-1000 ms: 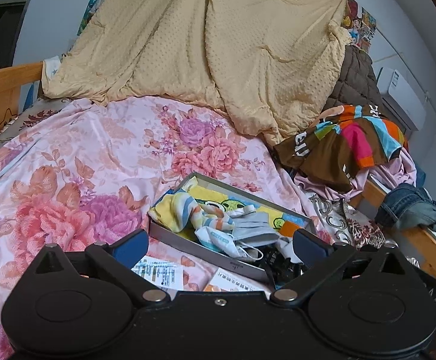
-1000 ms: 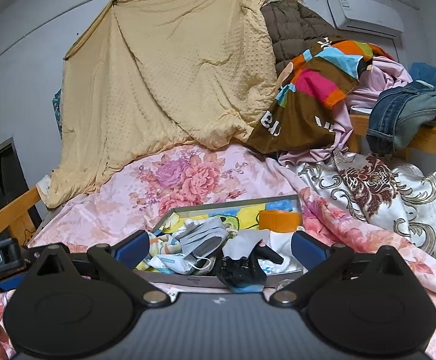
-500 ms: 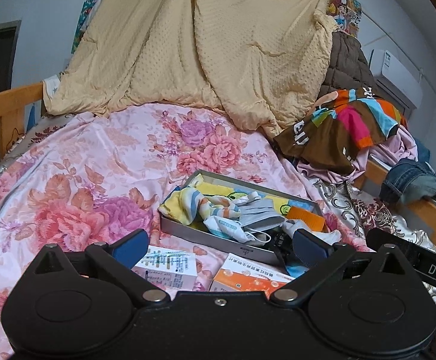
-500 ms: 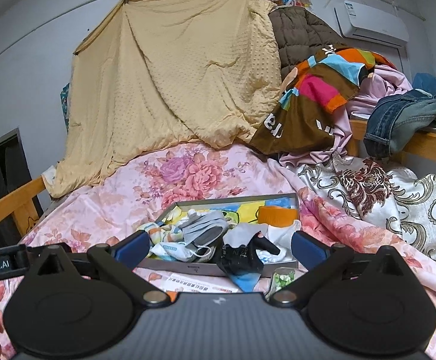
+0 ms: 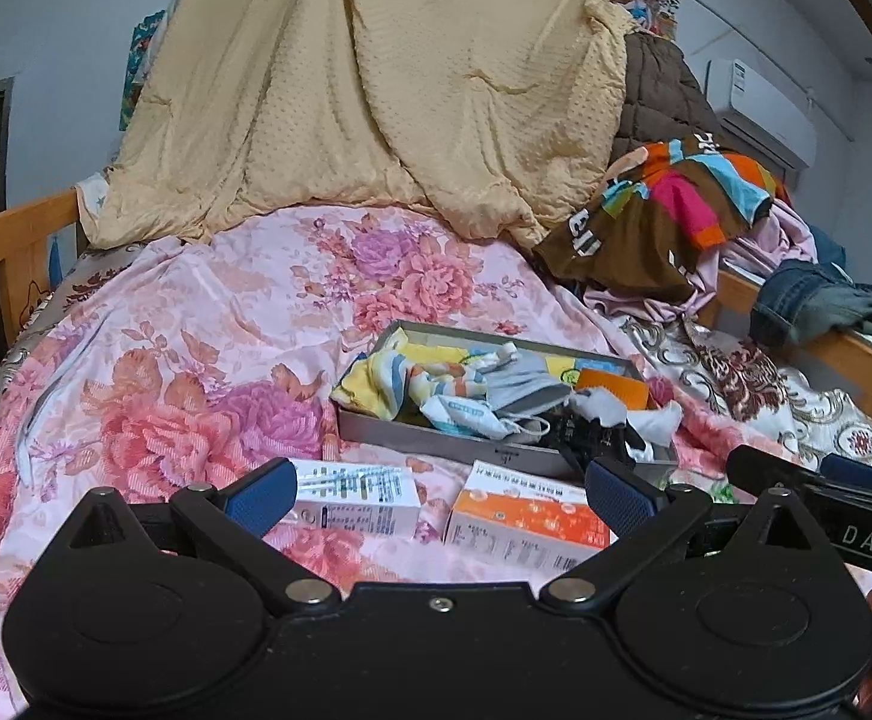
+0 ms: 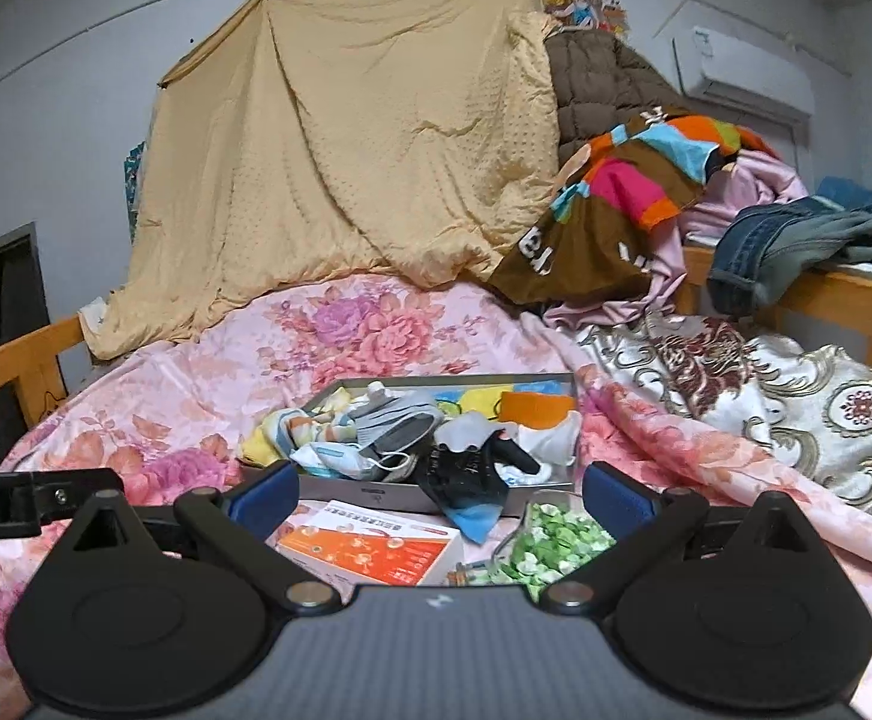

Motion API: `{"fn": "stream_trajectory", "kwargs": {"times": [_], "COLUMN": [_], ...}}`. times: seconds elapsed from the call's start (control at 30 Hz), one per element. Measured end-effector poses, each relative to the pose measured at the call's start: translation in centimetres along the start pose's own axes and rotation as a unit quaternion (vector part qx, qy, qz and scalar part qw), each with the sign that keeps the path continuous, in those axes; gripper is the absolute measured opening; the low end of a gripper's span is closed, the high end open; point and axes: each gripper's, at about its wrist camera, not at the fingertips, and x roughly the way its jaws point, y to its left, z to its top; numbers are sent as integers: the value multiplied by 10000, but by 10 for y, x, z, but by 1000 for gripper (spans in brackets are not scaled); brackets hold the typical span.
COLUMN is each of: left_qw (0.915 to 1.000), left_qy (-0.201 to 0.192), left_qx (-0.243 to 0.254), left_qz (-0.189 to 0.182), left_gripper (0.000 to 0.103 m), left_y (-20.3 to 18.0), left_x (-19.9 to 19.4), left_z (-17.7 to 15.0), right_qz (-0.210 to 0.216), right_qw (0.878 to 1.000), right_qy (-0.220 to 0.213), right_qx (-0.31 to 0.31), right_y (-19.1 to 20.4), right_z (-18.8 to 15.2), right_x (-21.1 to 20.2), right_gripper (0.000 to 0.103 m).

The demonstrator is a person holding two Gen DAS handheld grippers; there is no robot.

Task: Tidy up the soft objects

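Observation:
A grey tray sits on the flowered bedspread, filled with soft items: a striped cloth, face masks, an orange pouch and a black glove hanging over the front rim. My left gripper is open, hovering short of the tray above two boxes. My right gripper is open too, just short of the tray's front edge, nothing between its fingers.
A white medicine box and an orange box lie in front of the tray, beside a jar of green bits. A beige blanket hangs behind. Clothes pile at right by the wooden rail.
Both grippers have drawn back from the tray and risen, bringing the two boxes and the green jar into view. Both stay open.

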Motion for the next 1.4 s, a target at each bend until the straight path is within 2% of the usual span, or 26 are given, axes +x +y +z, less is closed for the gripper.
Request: {"fn": "stream_trajectory", "kwargs": {"times": [0.27, 0.6, 1.0, 1.23, 1.4], "left_qw": [9995, 9994, 9998, 9992, 9992], "left_qy": [70, 188, 137, 11, -71], "left_qx": [305, 253, 23, 302, 194], "left_qz": [-88, -127, -171, -280, -349], "left_gripper": [102, 102, 102, 102, 102], "left_y": [6, 17, 27, 33, 39], "left_x": [-8, -14, -10, -11, -11], "left_z": [-11, -35, -50, -56, -58], "right_qz": [-88, -300, -517, -591, -661], "right_qw": [9999, 9994, 9985, 9981, 9978], "right_qy": [-74, 64, 1, 9, 34], "right_qx": [-77, -154, -200, -146, -106], "right_y": [5, 12, 22, 29, 36], "right_z": [-12, -32, -47, -56, -61], "right_x": [-16, -33, -46, -49, -47], "right_gripper": [103, 103, 103, 103, 103]}}
